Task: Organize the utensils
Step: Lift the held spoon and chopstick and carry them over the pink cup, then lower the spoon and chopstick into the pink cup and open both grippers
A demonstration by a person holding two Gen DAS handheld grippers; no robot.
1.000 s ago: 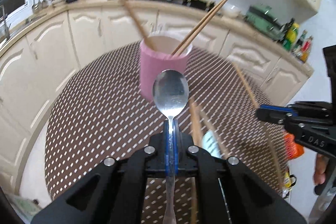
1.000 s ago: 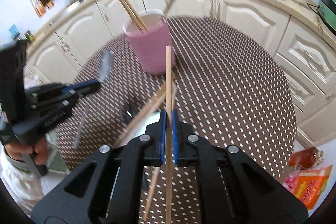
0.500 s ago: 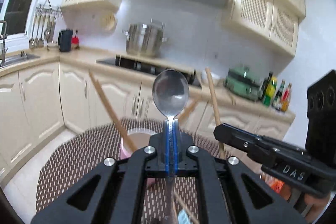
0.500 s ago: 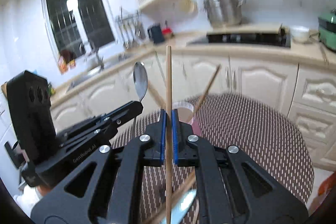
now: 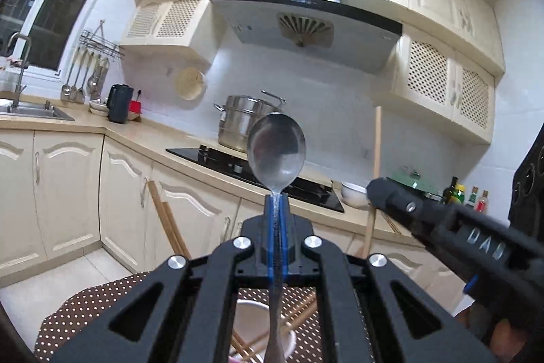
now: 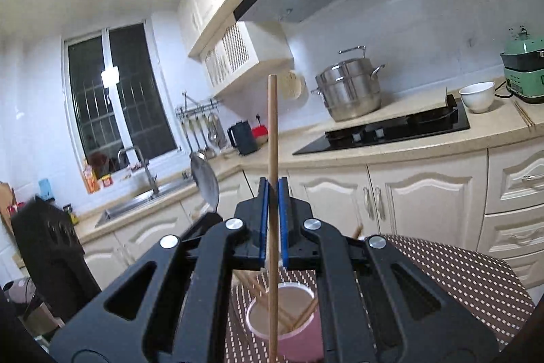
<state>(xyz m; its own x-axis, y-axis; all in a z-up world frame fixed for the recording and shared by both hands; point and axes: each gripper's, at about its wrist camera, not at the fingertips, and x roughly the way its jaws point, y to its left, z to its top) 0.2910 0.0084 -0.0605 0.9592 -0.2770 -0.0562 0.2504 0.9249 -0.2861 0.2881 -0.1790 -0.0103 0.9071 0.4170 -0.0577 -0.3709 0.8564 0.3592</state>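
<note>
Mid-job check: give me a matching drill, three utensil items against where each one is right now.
Items:
1. spoon
2. single chopstick
3. pink cup

Places:
A. on the dotted table mat, chopsticks inside
B. upright in the right gripper
C. upright in the left gripper

Pairs: 1-C, 2-B, 3-A
</note>
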